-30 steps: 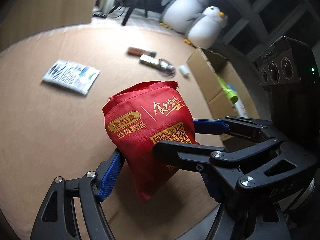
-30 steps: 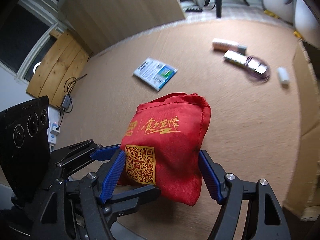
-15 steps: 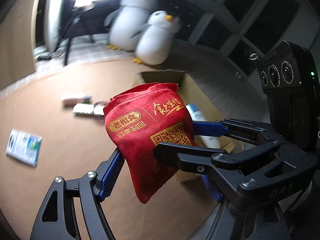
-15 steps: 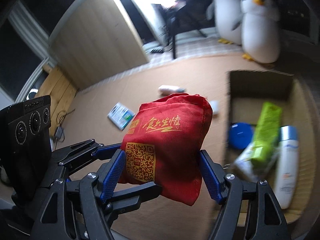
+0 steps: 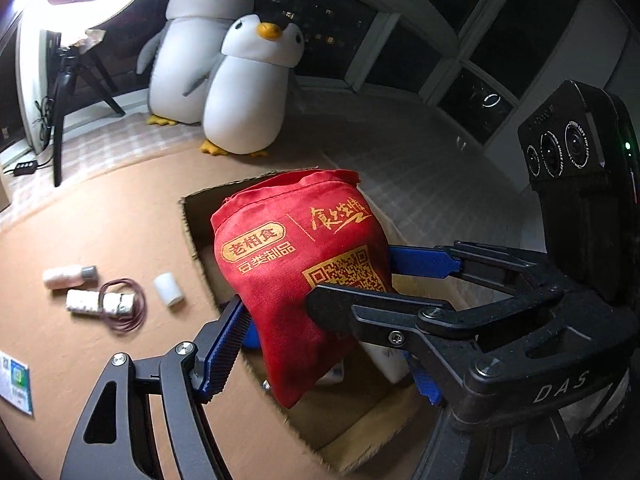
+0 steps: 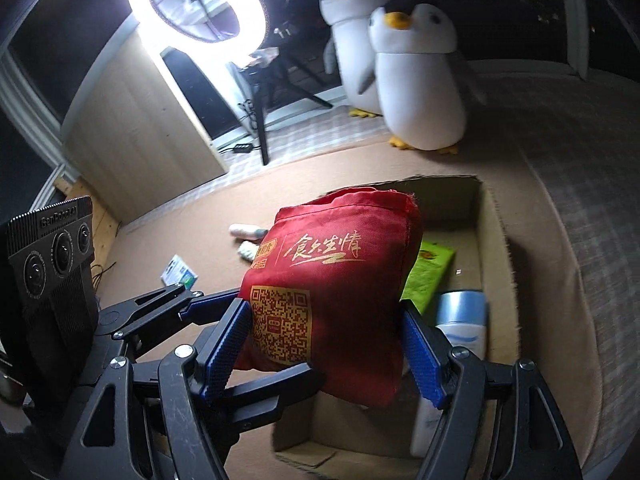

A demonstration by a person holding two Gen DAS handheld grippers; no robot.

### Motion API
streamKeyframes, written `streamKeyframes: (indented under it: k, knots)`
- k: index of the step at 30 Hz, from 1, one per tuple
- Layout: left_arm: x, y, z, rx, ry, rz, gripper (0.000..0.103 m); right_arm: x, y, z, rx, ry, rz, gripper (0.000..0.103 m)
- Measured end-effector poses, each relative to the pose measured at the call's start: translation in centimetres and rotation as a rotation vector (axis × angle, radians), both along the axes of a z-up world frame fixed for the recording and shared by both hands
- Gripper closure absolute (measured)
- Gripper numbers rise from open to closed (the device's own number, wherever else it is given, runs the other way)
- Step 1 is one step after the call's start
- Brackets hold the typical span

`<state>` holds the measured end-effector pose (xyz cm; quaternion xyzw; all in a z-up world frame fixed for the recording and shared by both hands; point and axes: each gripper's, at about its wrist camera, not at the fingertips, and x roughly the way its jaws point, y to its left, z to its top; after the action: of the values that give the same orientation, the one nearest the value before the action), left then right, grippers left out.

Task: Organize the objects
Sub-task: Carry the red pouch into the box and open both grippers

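A red cloth bag (image 5: 296,264) with gold print and a QR code hangs in the air over an open cardboard box (image 5: 191,220). Both grippers hold it together. My left gripper (image 5: 324,344) is shut on its lower part, blue pads pressing from either side. In the right wrist view my right gripper (image 6: 324,340) is shut on the same red bag (image 6: 332,280), its pads squeezing both flanks. The two grippers' fingers cross around the bag. The box (image 6: 494,240) below holds a green packet (image 6: 430,270) and a blue-and-white bottle (image 6: 460,320).
On the brown mat left of the box lie a small white roll (image 5: 169,289), two little bottles (image 5: 68,276) with a cord loop (image 5: 124,308), and a blue-white packet (image 5: 14,384). Two plush penguins (image 5: 248,80) and a ring light (image 6: 196,4) on a tripod stand behind.
Both grippers have swung the red bag sideways from above the open mat to over the cardboard box and lifted it a little. The grip on the bag is unchanged.
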<state>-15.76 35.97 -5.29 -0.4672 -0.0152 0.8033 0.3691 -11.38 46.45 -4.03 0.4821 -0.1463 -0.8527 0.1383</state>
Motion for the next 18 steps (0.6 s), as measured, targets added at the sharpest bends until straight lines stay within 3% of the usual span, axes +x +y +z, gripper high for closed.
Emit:
streamKeyframes:
  k: [8, 18]
  knots:
    - [-0.8, 1.0, -1.1, -0.038, -0.005, -0.008, 0.026, -0.9, 2.0, -1.0, 0.019, -0.016, -0.049, 0.032]
    - [-0.1, -3.1, -1.1, -0.028, -0.019, 0.026, 0.026, -0.3, 2.2, -1.2, 0.016, -0.018, -0.098, 0.032]
